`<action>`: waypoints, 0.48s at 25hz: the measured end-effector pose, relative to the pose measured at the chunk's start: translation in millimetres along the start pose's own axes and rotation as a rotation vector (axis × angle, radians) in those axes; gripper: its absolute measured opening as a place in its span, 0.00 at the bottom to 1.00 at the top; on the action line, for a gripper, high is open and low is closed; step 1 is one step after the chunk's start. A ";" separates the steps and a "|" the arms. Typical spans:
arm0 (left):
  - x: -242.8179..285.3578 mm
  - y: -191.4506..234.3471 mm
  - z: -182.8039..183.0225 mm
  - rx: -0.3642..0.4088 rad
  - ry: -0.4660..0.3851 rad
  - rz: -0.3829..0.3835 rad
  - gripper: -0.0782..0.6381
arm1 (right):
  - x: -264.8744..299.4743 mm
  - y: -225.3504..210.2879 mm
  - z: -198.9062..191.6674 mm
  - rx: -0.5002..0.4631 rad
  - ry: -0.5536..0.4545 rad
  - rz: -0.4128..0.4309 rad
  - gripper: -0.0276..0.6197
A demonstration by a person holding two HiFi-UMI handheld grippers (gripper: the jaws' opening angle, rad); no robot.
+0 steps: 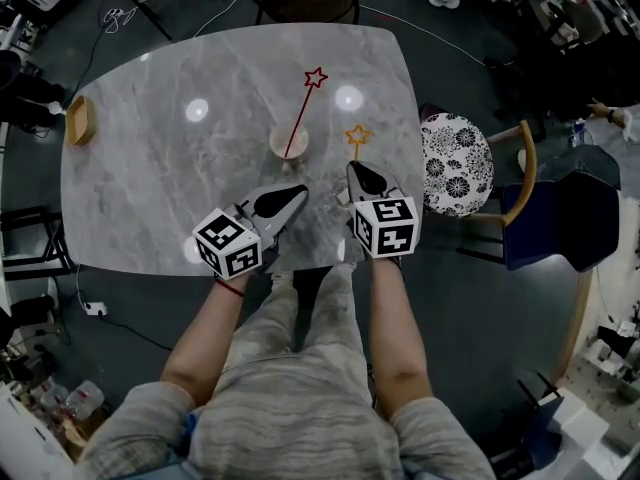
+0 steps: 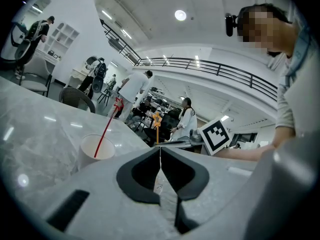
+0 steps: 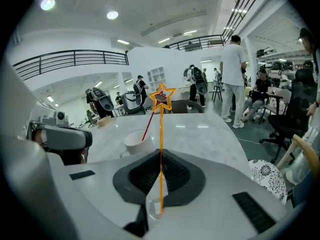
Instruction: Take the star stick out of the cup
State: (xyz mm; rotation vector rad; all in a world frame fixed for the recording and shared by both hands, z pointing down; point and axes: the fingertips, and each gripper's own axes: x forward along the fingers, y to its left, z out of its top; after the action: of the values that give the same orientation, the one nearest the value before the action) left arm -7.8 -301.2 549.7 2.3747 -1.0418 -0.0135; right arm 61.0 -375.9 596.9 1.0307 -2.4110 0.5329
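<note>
Grey marble table (image 1: 150, 168), white veining. Cream cup (image 1: 289, 144). One red star stick (image 1: 303, 108), one orange star stick (image 1: 357, 136) at cup's 3 o'clock. The left gripper (image 1: 300, 192) and right gripper (image 1: 354, 167) are pale grey with black pads and black-and-white marker cubes. Cushion (image 1: 455, 163) at table's 3 o'clock: white, black floral print. Tan tray (image 1: 79, 120) at 9 o'clock.

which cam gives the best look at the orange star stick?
Right gripper view: the orange star stick runs full length, star to tip, pinched in the shut right claw. Head view shows only its star and some shaft above that claw. Left gripper view shows the stick small and distant.
</note>
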 end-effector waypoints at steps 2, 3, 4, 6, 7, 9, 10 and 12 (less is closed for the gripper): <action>-0.4 1.1 1.1 0.002 0.000 0.005 0.13 | -0.8 -0.5 0.0 0.006 0.000 0.002 0.06; -0.5 1.7 2.0 0.003 0.001 0.008 0.13 | -0.9 -0.8 0.1 0.010 -0.001 0.003 0.06; -0.5 2.4 3.2 0.006 0.001 0.010 0.13 | -0.9 -1.0 0.2 0.013 -0.002 0.005 0.06; -0.4 4.1 6.4 0.017 0.002 0.017 0.13 | -0.9 -1.3 0.2 0.016 -0.004 0.007 0.06; -0.1 5.3 8.2 0.026 0.003 0.022 0.13 | -0.9 -1.4 0.0 0.017 -0.003 0.009 0.06; 0.8 8.4 12.4 0.049 0.012 0.034 0.13 | -1.0 -1.6 -0.4 0.017 -0.004 0.010 0.06; 1.4 10.2 14.8 0.064 0.018 0.040 0.14 | -1.0 -1.7 -0.3 0.017 -0.004 0.010 0.06; 2.9 13.7 20.1 0.089 0.028 0.048 0.14 | -0.9 -2.1 0.4 0.021 -0.008 0.009 0.06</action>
State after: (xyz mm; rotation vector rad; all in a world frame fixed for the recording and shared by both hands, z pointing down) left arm -19.5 -320.3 539.8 2.4212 -1.1076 0.0850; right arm 63.0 -377.0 596.5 1.0333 -2.4230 0.5590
